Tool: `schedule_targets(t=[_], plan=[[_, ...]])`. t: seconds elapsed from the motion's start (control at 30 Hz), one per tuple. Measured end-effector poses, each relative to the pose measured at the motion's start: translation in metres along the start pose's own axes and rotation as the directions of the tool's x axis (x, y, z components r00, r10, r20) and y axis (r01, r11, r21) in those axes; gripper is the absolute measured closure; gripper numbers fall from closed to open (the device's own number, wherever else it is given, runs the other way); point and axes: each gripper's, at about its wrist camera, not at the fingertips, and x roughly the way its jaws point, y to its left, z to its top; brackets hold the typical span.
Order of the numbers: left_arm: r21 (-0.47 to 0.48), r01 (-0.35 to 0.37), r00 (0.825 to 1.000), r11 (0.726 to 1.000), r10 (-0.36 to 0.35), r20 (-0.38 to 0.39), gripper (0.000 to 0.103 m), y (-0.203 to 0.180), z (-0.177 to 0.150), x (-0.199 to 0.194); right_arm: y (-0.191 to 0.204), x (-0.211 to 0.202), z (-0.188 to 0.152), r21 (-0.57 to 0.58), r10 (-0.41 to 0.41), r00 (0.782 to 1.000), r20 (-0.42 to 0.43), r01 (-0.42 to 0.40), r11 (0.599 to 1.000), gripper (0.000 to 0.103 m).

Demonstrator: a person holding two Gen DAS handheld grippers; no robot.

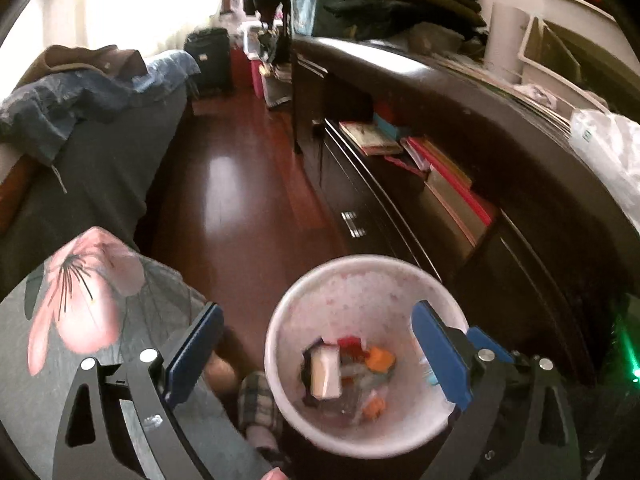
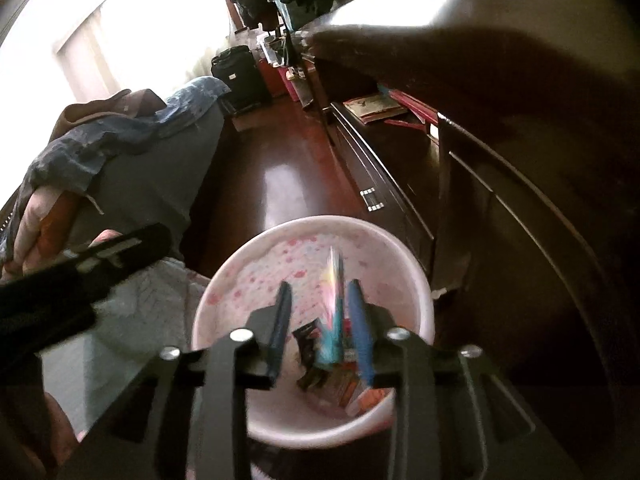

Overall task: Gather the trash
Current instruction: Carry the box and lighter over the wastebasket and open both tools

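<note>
Wrapper [image 2: 334, 312], thin, crinkly and featherlight by our judgement, stands between our right tongs [image 2: 320, 332], jaws narrowly apart around it, contact unclear, above the pink bin [image 2: 224, 280]; we'd pinch its flat middle. Our left tongs [image 1: 316, 352] gape empty above the bin.

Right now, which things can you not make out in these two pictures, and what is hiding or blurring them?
- Item between the right gripper fingers: motion blur in the right wrist view; a colourful thin wrapper, still gripped or already released, unclear.
- Trash in the bin: blurred in the left wrist view; only a white box and orange scraps are recognisable.
- Bin base: hidden by both grippers' frames.
- Cabinet: too dark in the right wrist view.
</note>
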Motion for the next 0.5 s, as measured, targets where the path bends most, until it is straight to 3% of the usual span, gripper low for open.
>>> schedule_targets(t=[0.2, 0.5], plan=[[-0.031, -0.021, 1.0, 0.999, 0.021, -0.002, 0.007, 0.009, 0.003, 0.003, 0.001, 0.009, -0.003, -0.02, -0.024, 1.0, 0.001, 0.024, 1.0, 0.059], [-0.038, -0.067, 0.997, 0.997, 0.068, 0.024, 0.004, 0.014, 0.001, -0.017, 0.017, -0.011, -0.013, -0.037, -0.027, 1.0, -0.003, 0.027, 0.999, 0.05]])
